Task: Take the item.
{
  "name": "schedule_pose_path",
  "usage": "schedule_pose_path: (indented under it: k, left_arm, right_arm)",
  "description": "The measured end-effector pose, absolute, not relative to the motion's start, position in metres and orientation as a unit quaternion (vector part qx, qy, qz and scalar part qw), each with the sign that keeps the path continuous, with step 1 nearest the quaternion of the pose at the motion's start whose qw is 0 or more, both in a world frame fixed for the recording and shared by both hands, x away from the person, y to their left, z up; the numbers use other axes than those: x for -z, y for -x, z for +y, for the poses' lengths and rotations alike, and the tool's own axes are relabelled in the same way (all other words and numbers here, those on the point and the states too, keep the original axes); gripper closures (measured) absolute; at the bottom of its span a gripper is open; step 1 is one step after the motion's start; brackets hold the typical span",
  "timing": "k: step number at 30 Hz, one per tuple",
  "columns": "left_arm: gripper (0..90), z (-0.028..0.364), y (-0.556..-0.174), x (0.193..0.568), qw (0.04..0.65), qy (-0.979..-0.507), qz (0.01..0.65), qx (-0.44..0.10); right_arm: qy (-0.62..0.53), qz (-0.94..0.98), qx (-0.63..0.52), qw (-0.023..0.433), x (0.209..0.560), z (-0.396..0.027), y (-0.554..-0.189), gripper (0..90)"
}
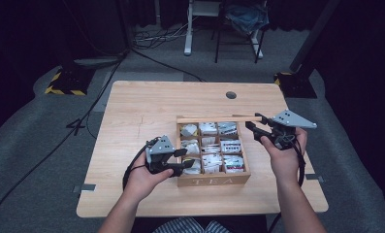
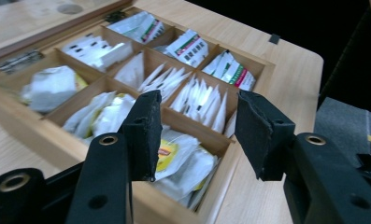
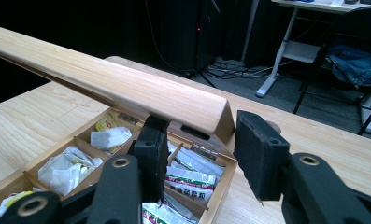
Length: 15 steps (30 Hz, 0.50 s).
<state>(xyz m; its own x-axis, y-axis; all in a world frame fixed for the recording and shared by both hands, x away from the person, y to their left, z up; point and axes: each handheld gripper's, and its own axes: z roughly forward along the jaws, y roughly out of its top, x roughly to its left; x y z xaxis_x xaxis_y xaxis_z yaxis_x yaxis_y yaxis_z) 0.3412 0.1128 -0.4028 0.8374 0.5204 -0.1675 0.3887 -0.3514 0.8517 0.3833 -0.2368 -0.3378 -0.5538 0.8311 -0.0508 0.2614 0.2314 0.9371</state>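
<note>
A wooden tea box (image 1: 214, 180) marked TEA stands mid-table, its lid (image 1: 214, 118) raised upright at the back. Its compartments hold several paper tea bags (image 1: 230, 146). My left gripper (image 1: 184, 160) reaches in from the left and is open over the front left compartment. In the left gripper view its fingers (image 2: 146, 130) stand apart just above a yellow-tagged tea bag (image 2: 174, 154), holding nothing. My right gripper (image 1: 254, 125) is open at the lid's right end. In the right gripper view the lid's corner (image 3: 211, 112) sits just above the gap between the open jaws.
The light wooden table (image 1: 141, 107) has a round cable hole (image 1: 231, 95) behind the box. Cables trail from both grippers over the front edge. On the floor beyond stand a white desk frame (image 1: 189, 29), a chair and two striped stand bases (image 1: 66, 82).
</note>
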Motion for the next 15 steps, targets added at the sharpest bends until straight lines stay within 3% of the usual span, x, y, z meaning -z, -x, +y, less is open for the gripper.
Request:
schedule_pose_path:
  k: [10,15]
  left_arm:
    - [59.6,0.083,-0.349,0.409,0.496,-0.83,0.252,-0.044]
    - [70.0,0.068,-0.354,0.414,0.486,-0.841,0.235,-0.033]
  right_arm:
    - [-0.372,0.732,-0.492,0.288,0.339,-0.237,-0.383,55.3]
    - [-0.373,0.733,-0.492,0.287,0.339,-0.237,-0.383,55.3]
